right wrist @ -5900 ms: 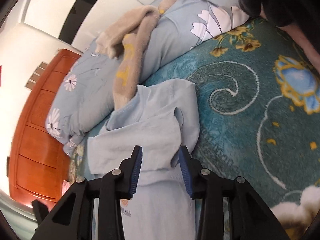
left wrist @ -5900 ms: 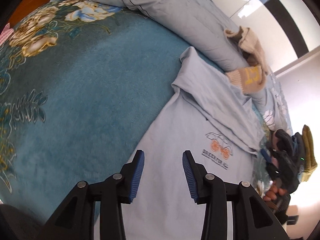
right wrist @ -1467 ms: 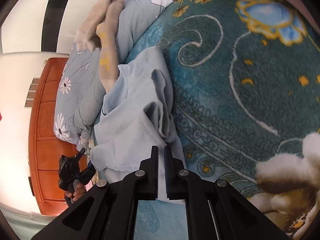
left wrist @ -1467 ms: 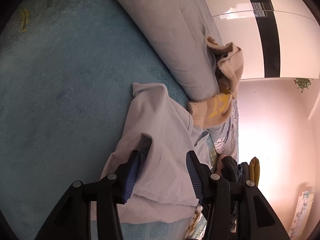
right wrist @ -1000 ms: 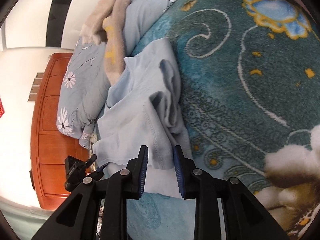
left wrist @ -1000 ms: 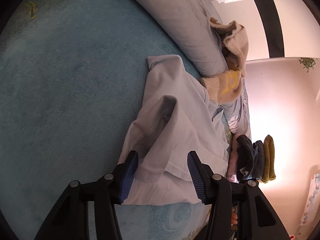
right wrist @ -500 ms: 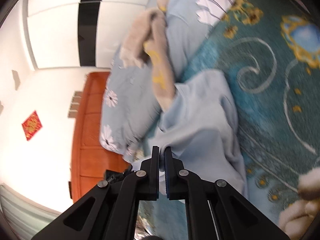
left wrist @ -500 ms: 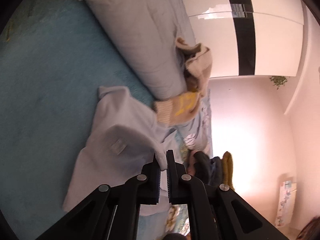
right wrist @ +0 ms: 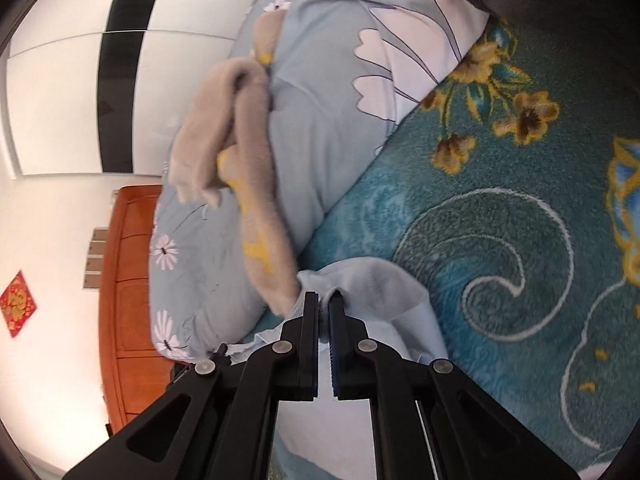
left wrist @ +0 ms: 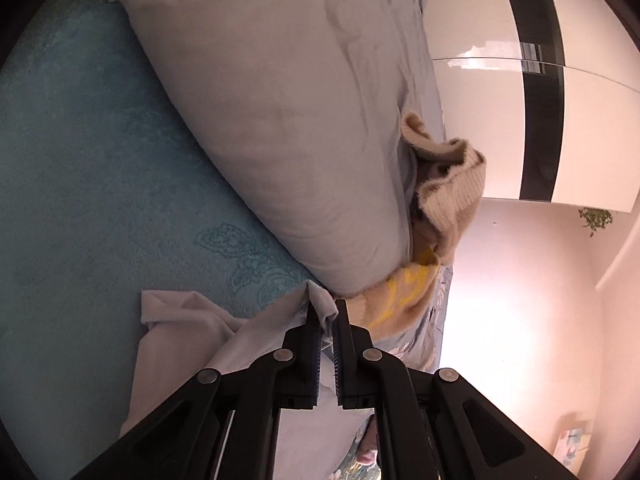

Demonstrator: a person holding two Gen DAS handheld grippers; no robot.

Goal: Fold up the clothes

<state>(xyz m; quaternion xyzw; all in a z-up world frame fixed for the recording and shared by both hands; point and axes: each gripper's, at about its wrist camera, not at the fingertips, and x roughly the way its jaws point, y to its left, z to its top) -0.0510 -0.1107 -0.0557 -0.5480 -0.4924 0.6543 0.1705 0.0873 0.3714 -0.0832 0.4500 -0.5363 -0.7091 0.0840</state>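
Note:
A light blue T-shirt [left wrist: 188,332] lies bunched on the teal floral blanket [left wrist: 92,184]. My left gripper [left wrist: 327,312] is shut on an edge of the shirt, lifted close to the rolled duvet. In the right wrist view the same T-shirt [right wrist: 380,292] hangs from my right gripper [right wrist: 324,300], which is shut on another fold of its edge. Most of the shirt's body is hidden below both grippers.
A pale blue rolled duvet [left wrist: 280,120] with white flowers [right wrist: 320,92] runs along the blanket. A beige and yellow knitted sweater [left wrist: 444,200] [right wrist: 244,160] is draped over it. An orange wooden headboard [right wrist: 128,300] stands at the left. Open blanket [right wrist: 520,260] lies to the right.
Both grippers opened about a second ago, then shut on the shirt's edge. Since then they have carried it toward the duvet and sweater.

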